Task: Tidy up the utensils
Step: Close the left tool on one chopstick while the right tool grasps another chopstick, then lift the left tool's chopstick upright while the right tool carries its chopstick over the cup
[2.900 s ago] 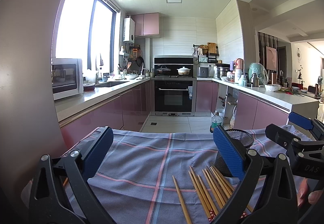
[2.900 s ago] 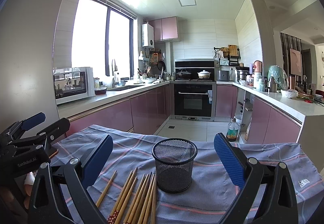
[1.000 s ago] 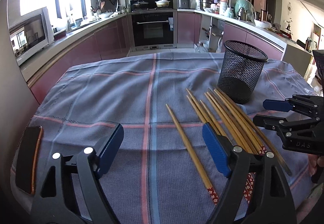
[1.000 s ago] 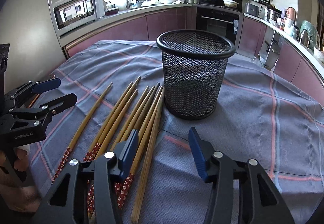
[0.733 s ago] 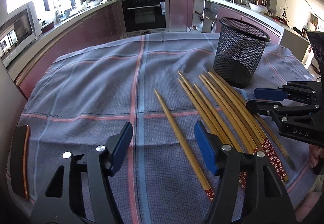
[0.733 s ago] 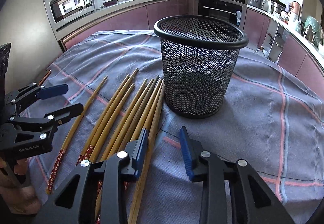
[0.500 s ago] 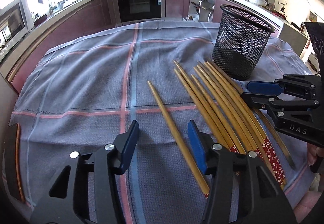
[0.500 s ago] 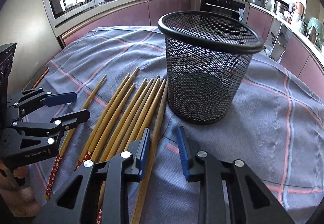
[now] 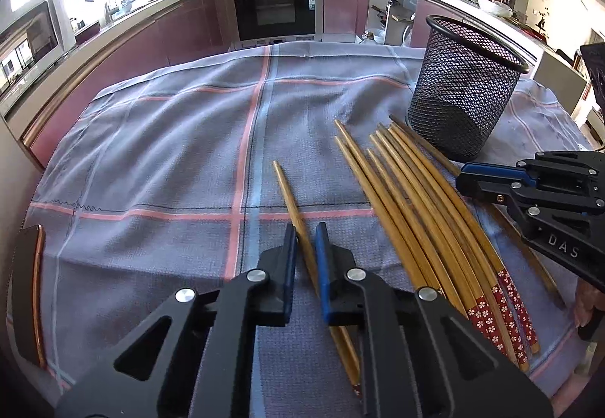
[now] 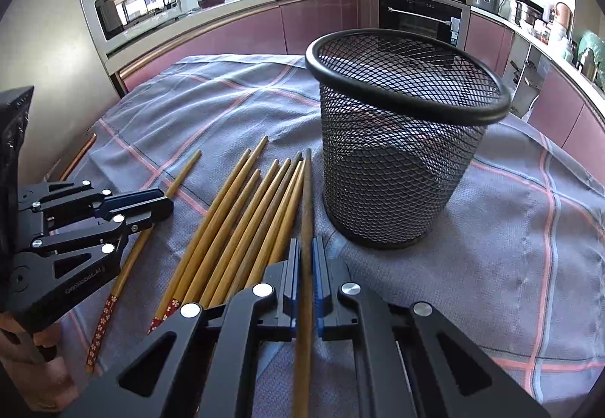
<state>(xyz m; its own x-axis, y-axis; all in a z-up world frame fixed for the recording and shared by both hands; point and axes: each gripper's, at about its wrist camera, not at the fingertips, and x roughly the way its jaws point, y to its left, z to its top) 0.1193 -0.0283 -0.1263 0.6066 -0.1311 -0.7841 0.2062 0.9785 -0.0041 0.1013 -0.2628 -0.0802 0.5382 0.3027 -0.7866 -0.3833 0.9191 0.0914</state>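
Observation:
Several wooden chopsticks (image 9: 423, 202) with red flowered ends lie side by side on a grey checked cloth (image 9: 170, 138). One lone chopstick (image 9: 289, 191) lies apart at their left, and my left gripper (image 9: 305, 237) is shut on its shaft. My right gripper (image 10: 306, 250) is shut on the darker chopstick (image 10: 307, 191) at the right edge of the row, nearest the black mesh cup (image 10: 397, 138). The cup stands upright and looks empty. Each gripper also shows in the other's view: the right gripper (image 9: 463, 183) and the left gripper (image 10: 166, 204).
A phone-like dark slab (image 9: 26, 293) lies on the cloth's left edge. Kitchen counters, an oven (image 9: 276, 6) and a microwave (image 10: 140, 4) ring the table at the back. A hand (image 10: 22, 342) grips the left tool's handle.
Both grippers came down from the room view toward the table and closed their jaws: the left on the lone chopstick, the right on the dark chopstick beside the cup.

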